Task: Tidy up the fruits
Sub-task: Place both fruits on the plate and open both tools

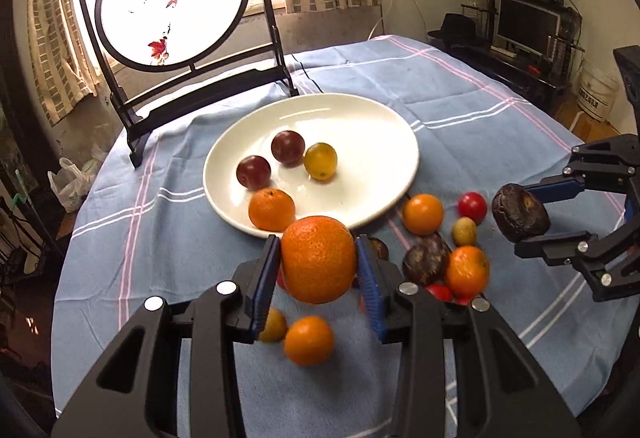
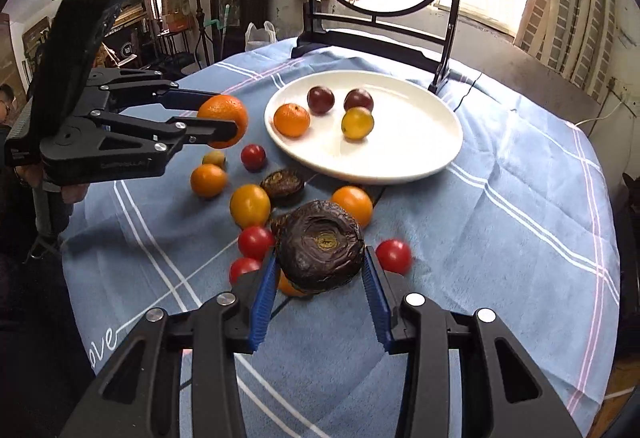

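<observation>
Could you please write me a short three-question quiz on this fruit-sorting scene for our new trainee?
1. True or false: the left gripper is shut on an orange.
2. How many fruits lie on the white plate? A) two B) four C) six
3. Fill in: the right gripper holds a dark wrinkled ____.

Key:
1. True; both blue pads press its sides, above the cloth.
2. B: a mandarin, two dark plums and a yellow plum.
3. Fruit; which kind cannot be told.
</observation>
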{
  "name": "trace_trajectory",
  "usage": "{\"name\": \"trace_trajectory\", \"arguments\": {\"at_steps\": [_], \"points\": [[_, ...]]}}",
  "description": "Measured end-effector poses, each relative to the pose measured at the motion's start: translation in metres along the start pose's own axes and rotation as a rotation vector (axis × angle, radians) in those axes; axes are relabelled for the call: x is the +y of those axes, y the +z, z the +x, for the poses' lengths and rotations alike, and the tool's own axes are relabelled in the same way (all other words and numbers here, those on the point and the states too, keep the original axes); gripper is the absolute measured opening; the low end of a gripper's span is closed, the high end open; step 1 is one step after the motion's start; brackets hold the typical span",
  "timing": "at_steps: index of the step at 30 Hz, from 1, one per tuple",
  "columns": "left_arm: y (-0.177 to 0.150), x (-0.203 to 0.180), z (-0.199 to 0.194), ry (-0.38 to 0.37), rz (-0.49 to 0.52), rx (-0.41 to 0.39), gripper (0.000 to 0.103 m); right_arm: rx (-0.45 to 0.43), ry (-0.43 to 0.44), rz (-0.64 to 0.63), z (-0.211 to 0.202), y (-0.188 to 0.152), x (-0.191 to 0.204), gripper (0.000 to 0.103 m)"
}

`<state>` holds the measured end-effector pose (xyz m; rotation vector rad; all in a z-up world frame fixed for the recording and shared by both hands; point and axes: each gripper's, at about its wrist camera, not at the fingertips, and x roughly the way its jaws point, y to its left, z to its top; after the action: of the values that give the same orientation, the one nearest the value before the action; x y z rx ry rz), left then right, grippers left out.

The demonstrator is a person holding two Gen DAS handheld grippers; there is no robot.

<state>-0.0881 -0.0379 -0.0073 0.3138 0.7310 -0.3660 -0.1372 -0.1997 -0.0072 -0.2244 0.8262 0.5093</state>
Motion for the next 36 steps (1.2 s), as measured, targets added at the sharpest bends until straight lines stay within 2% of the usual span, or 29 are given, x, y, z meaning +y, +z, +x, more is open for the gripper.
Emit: {"name": "trace_trajectory", "arguments": {"at_steps": [8,18,36], "points": [[0.043,0.018,0.021,0.069,-0.025,-0.039,0.038,-0.088,-0.014,0.011,0.002,0.050,-0.018,0.042],[0.066,0.028,0.063,0.085,-0.034,-0.005,0.038,-0.112,-0.021,0.042,0.032,0.094,-0.042,0.042],[0.071,0.042,0.110,0.093,-0.058,0.079,0.038,-0.050,-0.014,0.135,0.094,0.111,-0.074,0.042]]}}
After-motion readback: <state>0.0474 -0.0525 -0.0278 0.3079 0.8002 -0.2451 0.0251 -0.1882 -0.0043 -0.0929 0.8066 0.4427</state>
